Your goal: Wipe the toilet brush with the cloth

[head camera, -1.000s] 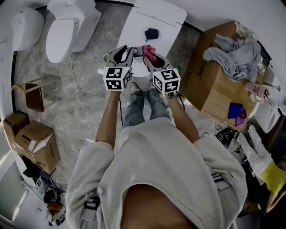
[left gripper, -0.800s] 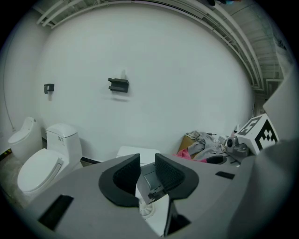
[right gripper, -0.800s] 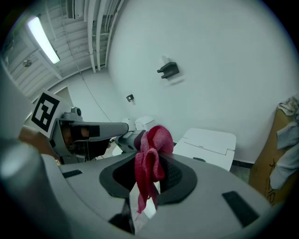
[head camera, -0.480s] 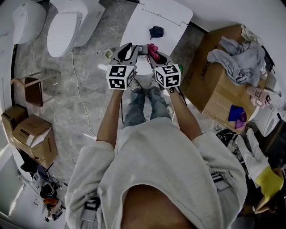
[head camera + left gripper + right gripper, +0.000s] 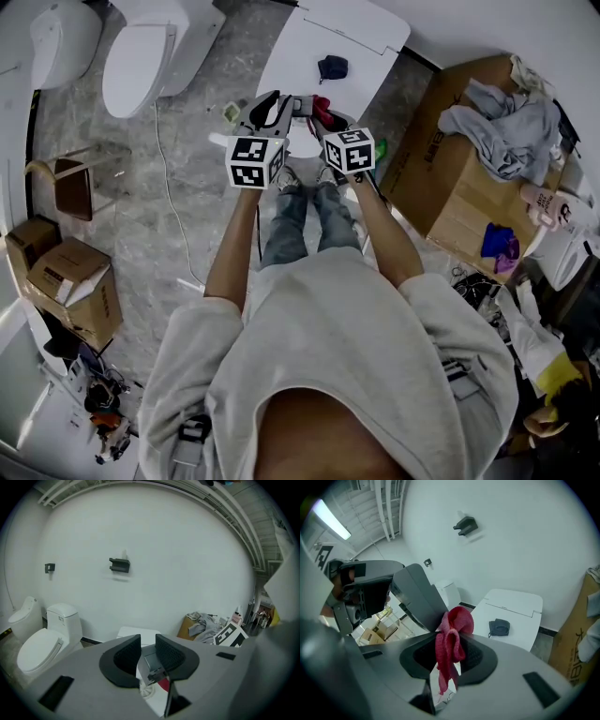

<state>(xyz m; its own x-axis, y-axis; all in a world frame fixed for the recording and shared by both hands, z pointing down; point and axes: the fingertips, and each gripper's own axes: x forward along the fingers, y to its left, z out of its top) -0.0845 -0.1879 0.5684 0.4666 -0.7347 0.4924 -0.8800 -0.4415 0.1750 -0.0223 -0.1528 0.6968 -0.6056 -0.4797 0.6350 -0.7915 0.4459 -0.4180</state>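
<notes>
Head view: both claws meet above the near edge of the white desk (image 5: 356,28). My left claw (image 5: 265,111) and right claw (image 5: 328,120) are close together, and the red cloth (image 5: 320,105) is between them.

Left gripper view: my left claw is narrowed onto the grey toilet brush (image 5: 149,662), gripping it above the desk.

Right gripper view: my right claw pinches the cloth, which hangs bunched from the jaws. Its top is at the brush's broad grey side, touching or just beside it; I cannot tell which.

I judge wiping is only starting. The strokes along the brush remain.
</notes>
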